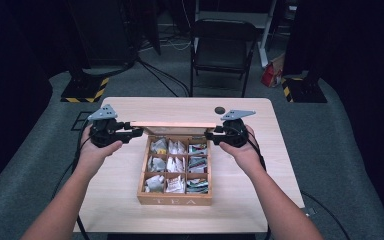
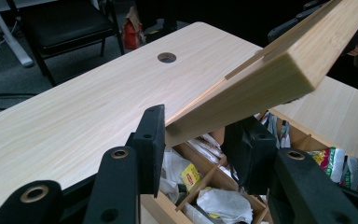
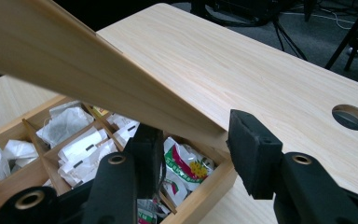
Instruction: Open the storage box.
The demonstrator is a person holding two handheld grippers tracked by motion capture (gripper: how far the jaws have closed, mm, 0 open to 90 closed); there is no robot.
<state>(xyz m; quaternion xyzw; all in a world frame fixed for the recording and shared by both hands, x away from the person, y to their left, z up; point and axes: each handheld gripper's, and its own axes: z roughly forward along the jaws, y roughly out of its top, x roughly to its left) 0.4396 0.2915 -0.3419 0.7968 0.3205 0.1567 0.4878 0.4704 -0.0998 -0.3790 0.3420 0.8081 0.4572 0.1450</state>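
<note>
The raised lid of the tea box is pinched at one end by the left gripper, forearm reaching forward. The right gripper is held level at the other end, jaws spread around the edge.

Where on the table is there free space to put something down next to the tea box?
Bare table lies left of the tea box, right of it up to the table edge, and behind the raised lid, around the cable hole. It is crowded at the lid's two ends, where the left gripper and right gripper are.

Lid far end cut off.
</note>
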